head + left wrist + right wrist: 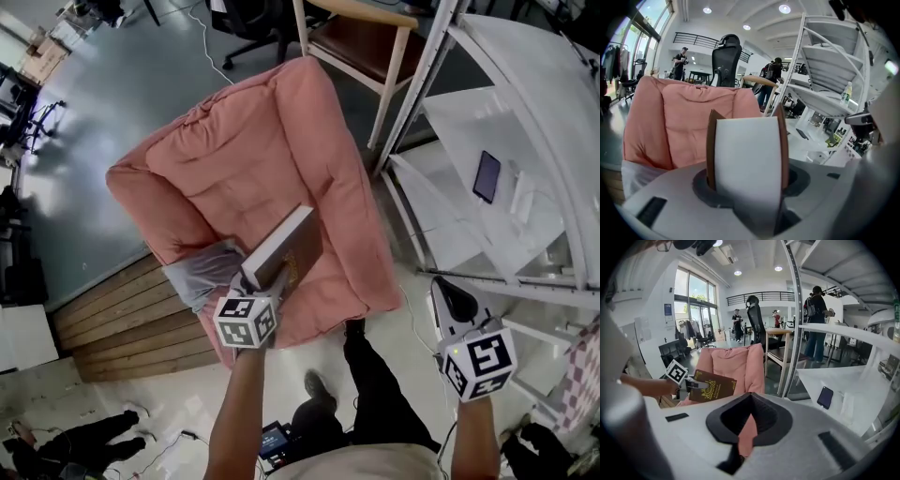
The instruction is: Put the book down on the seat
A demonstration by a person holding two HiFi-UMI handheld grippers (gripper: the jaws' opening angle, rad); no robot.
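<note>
A brown hardback book [281, 246] with white page edges hangs tilted just above the front of the pink cushioned armchair seat [253, 159]. My left gripper [267, 281] is shut on the book's near end. In the left gripper view the book [747, 159] stands upright between the jaws, filling the middle. The right gripper view shows its gold-printed cover [712, 386] with a finger of the left gripper [693, 384] lying across it. My right gripper [455, 298] hangs off to the right over the floor, jaws together with nothing in them.
A white metal rack [487, 141] stands right of the armchair, with a dark phone [487, 175] on its shelf. A wooden chair [361, 42] is behind the armchair. A grey cloth [202, 272] lies at the seat's front left, beside a wooden platform [131, 319]. People stand far off.
</note>
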